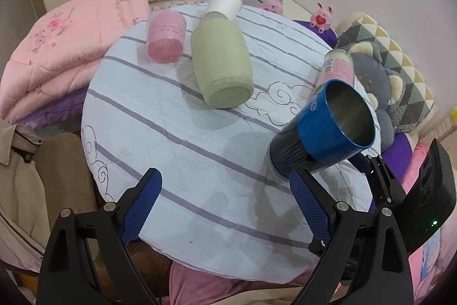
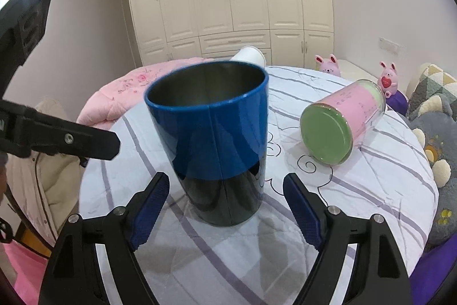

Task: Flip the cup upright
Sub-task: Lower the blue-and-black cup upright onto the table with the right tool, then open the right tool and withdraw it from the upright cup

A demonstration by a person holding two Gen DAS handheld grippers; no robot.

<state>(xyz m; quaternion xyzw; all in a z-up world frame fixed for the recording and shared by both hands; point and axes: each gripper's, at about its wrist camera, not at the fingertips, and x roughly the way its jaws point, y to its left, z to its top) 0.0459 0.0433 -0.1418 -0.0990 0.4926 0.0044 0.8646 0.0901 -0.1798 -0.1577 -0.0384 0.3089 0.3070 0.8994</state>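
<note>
Right gripper [image 2: 225,207] fingers spread wide, holding nothing; the blue-and-black metal cup [image 2: 214,139] stands mouth up on the striped round tabletop [image 2: 371,190], just ahead of the fingertips, clear of both pads. Left gripper [image 1: 225,205] equally wide open, empty, with that cup beside its right finger. Farther back lie a green bottle [image 1: 221,59] capped by a white paper cup [image 1: 224,3], a pink cup [image 1: 165,37], and a pink-and-green jar [image 2: 340,122], all on their sides.
</note>
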